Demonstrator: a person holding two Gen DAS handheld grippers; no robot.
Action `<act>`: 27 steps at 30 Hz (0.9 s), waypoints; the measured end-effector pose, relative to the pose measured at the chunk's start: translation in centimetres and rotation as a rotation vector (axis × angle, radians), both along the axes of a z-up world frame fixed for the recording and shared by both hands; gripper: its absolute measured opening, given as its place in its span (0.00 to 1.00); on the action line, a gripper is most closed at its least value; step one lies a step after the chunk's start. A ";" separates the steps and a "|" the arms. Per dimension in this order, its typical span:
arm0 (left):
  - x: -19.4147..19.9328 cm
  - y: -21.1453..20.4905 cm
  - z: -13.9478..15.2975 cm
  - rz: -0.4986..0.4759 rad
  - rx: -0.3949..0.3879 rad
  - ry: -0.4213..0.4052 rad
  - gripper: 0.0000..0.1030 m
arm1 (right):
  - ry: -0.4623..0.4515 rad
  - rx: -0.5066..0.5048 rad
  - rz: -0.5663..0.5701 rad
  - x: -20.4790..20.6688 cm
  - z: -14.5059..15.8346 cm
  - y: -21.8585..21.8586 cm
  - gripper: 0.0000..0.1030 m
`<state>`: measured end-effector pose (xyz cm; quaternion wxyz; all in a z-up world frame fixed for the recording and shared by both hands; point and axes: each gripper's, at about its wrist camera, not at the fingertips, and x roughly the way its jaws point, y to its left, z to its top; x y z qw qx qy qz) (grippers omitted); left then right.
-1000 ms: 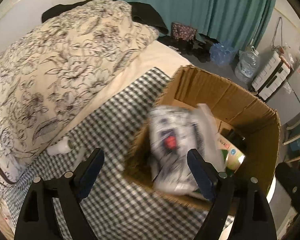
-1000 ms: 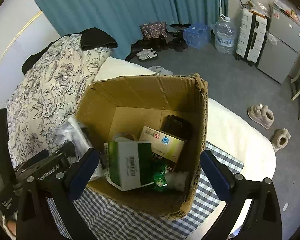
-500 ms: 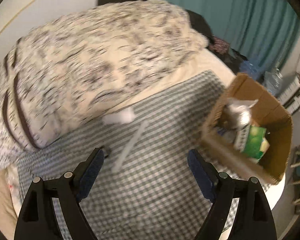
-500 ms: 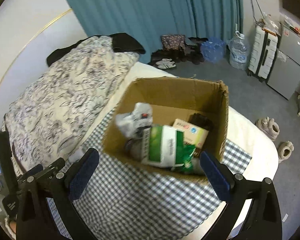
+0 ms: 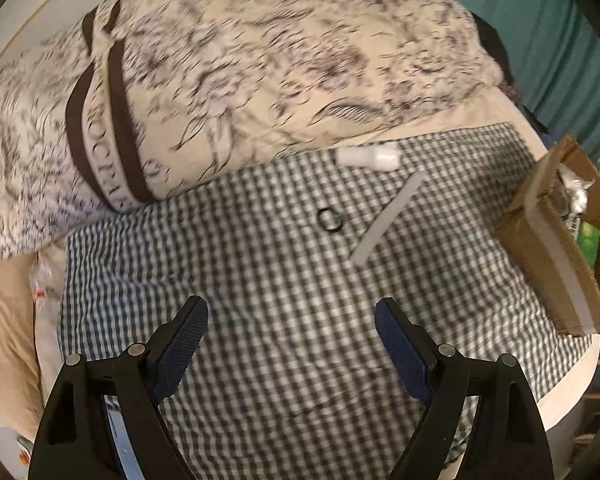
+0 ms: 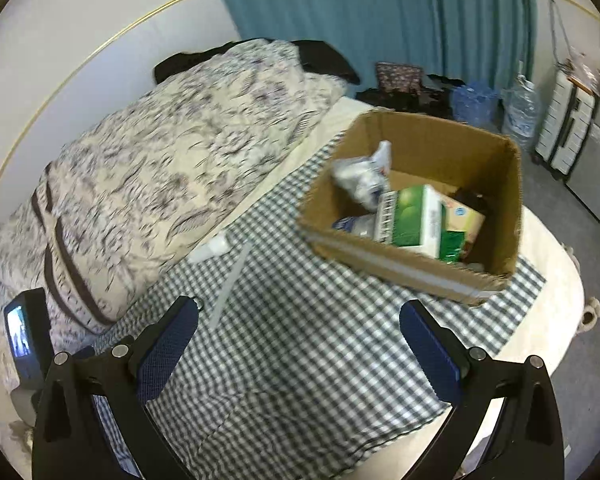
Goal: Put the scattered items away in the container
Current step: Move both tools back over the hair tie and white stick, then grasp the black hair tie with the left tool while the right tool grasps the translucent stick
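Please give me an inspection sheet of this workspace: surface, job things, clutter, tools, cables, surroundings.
Surface: checked cloth spread on a bed, flat, some wrinkles.
Job things: white bottle, black ring and pale strip lie loose on the cloth; box already holds a green carton, a crumpled bag and other packs.
Clutter: floral duvet beside the cloth, bottle against its edge.
Tools: left tool open, empty, over the cloth; right tool open, empty.
Cables: one on the far wall.
Surroundings: teal curtain, water jug, suitcase, shoes on the floor.
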<state>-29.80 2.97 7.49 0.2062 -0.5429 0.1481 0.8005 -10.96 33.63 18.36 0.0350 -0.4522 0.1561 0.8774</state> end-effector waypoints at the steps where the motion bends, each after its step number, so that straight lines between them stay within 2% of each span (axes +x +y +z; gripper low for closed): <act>1: -0.3 -0.4 -0.5 0.011 -0.004 -0.008 0.85 | -0.001 0.000 0.010 -0.2 -0.2 -0.5 0.98; 7: -2.2 -0.9 -3.1 0.056 0.001 -0.045 0.85 | -0.018 0.010 0.100 -2.1 -2.0 -3.7 0.98; 9: -2.8 -0.4 -4.2 0.034 0.005 -0.051 0.85 | -0.028 0.017 0.135 -3.1 -3.0 -4.6 0.98; 19: -7.9 4.0 -10.6 0.051 0.029 -0.148 0.85 | -0.141 0.026 0.228 -11.4 -10.0 -7.2 0.84; 23: -10.0 5.7 -13.3 0.039 0.013 -0.179 0.78 | -0.186 0.018 0.241 -14.5 -12.8 -8.5 0.81; 27: -11.6 7.4 -16.0 0.012 0.001 -0.213 0.77 | -0.230 0.020 0.254 -17.2 -15.8 -9.8 0.79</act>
